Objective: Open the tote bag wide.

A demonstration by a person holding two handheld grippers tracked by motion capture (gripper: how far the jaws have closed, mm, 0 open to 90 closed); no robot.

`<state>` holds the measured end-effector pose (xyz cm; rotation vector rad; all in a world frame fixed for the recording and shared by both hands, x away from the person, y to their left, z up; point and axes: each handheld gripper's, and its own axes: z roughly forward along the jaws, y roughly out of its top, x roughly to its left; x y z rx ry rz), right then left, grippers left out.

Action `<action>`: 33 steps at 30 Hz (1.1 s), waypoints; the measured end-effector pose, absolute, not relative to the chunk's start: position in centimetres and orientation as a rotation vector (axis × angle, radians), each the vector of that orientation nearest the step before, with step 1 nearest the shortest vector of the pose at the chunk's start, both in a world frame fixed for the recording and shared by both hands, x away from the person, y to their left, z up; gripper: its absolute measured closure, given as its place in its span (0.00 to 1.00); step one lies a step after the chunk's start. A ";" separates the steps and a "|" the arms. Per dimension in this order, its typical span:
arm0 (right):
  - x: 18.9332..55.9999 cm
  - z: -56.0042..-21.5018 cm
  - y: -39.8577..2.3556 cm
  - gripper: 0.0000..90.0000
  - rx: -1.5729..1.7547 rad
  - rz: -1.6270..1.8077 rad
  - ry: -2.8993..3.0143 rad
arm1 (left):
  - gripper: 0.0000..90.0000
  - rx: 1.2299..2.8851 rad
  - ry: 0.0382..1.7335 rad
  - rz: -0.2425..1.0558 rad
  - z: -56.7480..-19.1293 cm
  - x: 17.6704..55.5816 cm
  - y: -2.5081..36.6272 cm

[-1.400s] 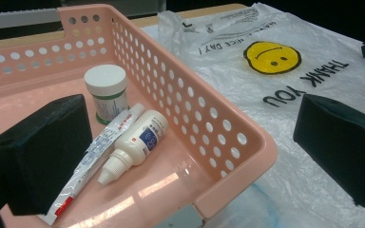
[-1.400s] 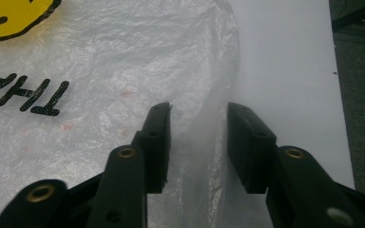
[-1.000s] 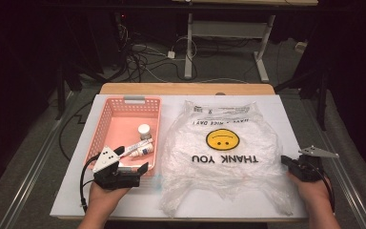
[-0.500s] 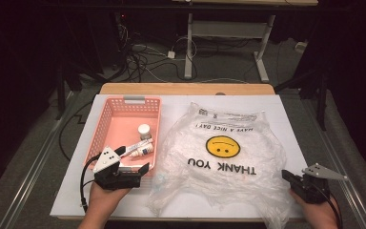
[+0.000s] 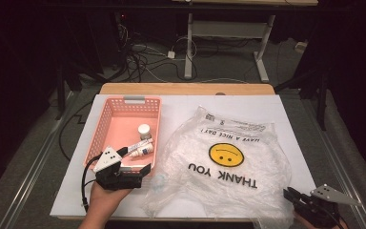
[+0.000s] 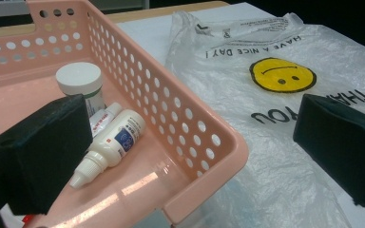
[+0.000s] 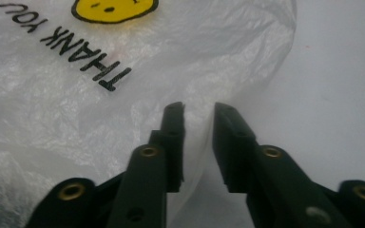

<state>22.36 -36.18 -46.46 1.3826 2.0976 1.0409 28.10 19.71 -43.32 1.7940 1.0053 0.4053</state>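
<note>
A clear plastic bag point(image 5: 228, 162) printed with a yellow smiley and "THANK YOU" lies flat on the white table, its near right corner drawn toward my right gripper point(image 5: 289, 194). In the right gripper view the bag point(image 7: 123, 71) has a thin edge running between that gripper's point(image 7: 198, 107) jaws. They have just been opening and stand slightly apart, no pad pressing on the film. My left gripper point(image 5: 134, 162) is wide open at the near corner of the pink basket point(image 5: 134, 100). Its jaws point(image 6: 190, 118) straddle the basket rim point(image 6: 209, 137).
Inside the basket lie a white-capped jar point(image 6: 81, 80), a small tube point(image 6: 102, 116) and a white dropper bottle point(image 6: 116, 140). The table's front edge is just under both hands. Beyond the far edge are a wooden strip, floor cables and a desk frame.
My right gripper slid toward the near right corner of the table, dragging the bag's corner with it, and its jaws have parted. The left hand stayed where it was.
</note>
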 end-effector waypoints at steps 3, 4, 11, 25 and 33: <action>22.3 -45.7 -36.6 0.69 1.386 1.082 2.050 | 0.00 1.793 1.012 0.424 -43.2 27.8 19.6; 22.5 -45.5 -36.7 0.65 1.377 1.098 2.039 | 0.00 1.793 1.012 0.424 -43.2 27.8 19.6; 26.0 -44.3 -36.9 0.52 1.327 1.143 2.010 | 0.00 1.797 1.010 0.447 -43.3 27.3 19.8; 38.4 -44.8 -37.0 0.35 1.439 1.097 1.972 | 0.00 1.840 1.001 0.436 -43.6 27.6 20.0; 43.4 -46.3 -36.4 0.13 1.502 1.033 2.027 | 0.00 1.814 1.006 0.396 -43.8 27.7 20.4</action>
